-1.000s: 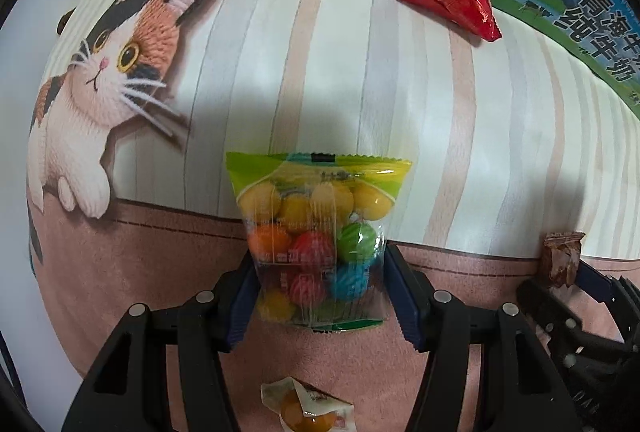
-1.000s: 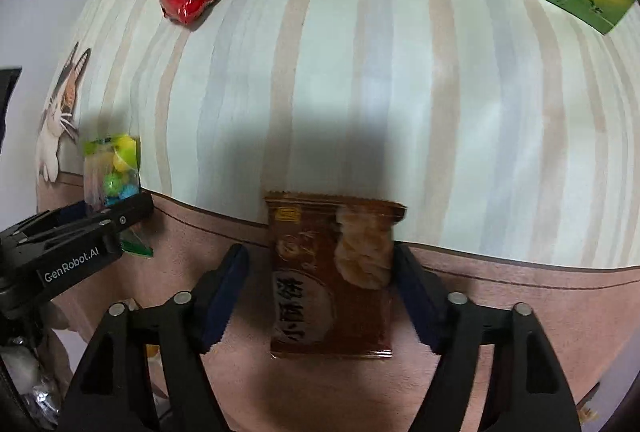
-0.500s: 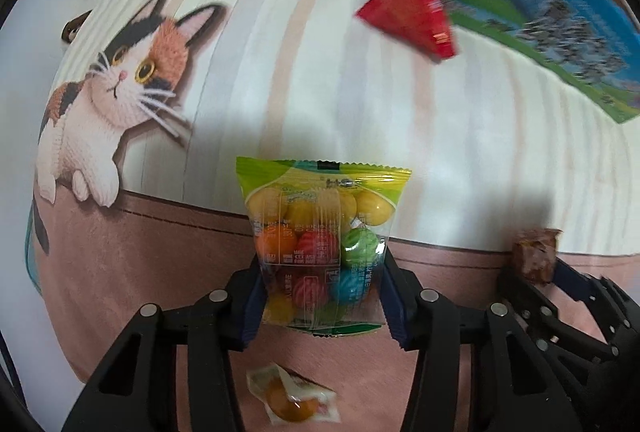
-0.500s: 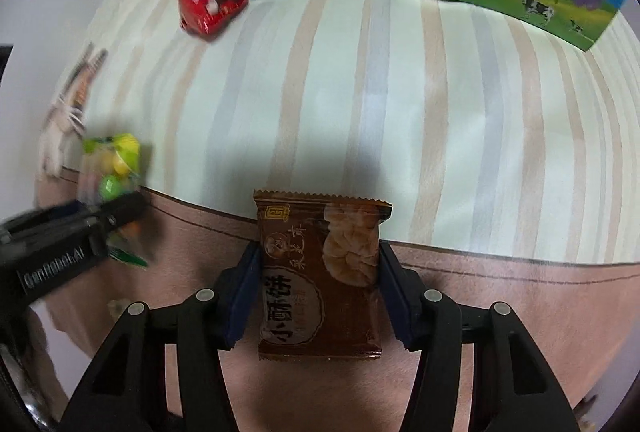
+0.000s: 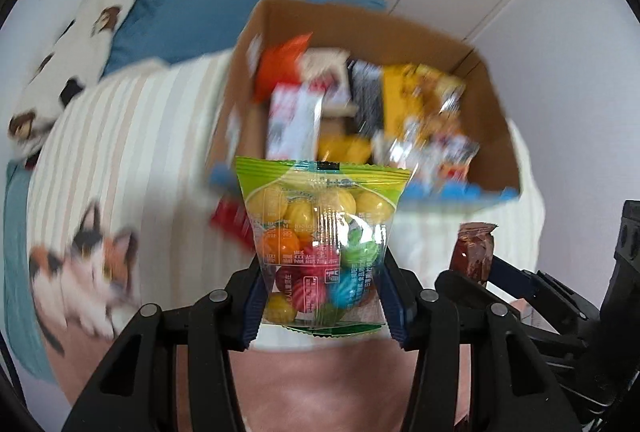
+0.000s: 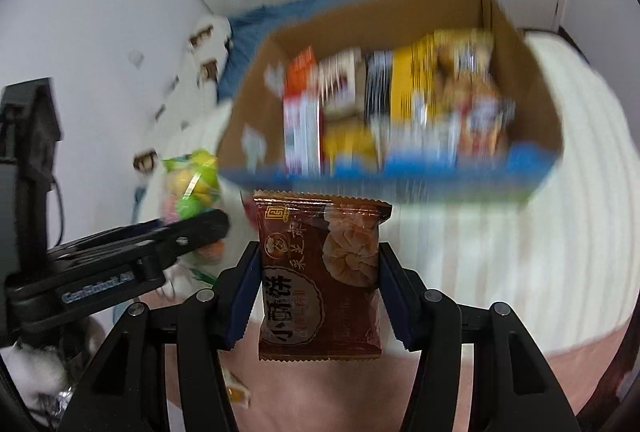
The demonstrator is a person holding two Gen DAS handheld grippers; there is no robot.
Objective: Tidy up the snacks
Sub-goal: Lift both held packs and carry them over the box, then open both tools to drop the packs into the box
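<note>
My left gripper is shut on a clear bag of coloured candy balls with a green top, held above the blanket. My right gripper is shut on a brown pastry packet. Ahead of both stands an open cardboard box holding several snack packs; it also shows in the right wrist view. The right gripper and its brown packet show at the right of the left wrist view. The left gripper and candy bag show at the left of the right wrist view. Both views are motion-blurred.
The box sits on a striped blanket with a cat print. A red packet lies just before the box. A small wrapped sweet lies below my right gripper. A blue pillow and wall lie behind.
Both grippers have lifted and tilted up with their packets. The view swung from the blanket surface to the open box and the room behind. The right gripper closed fully on the brown packet.
</note>
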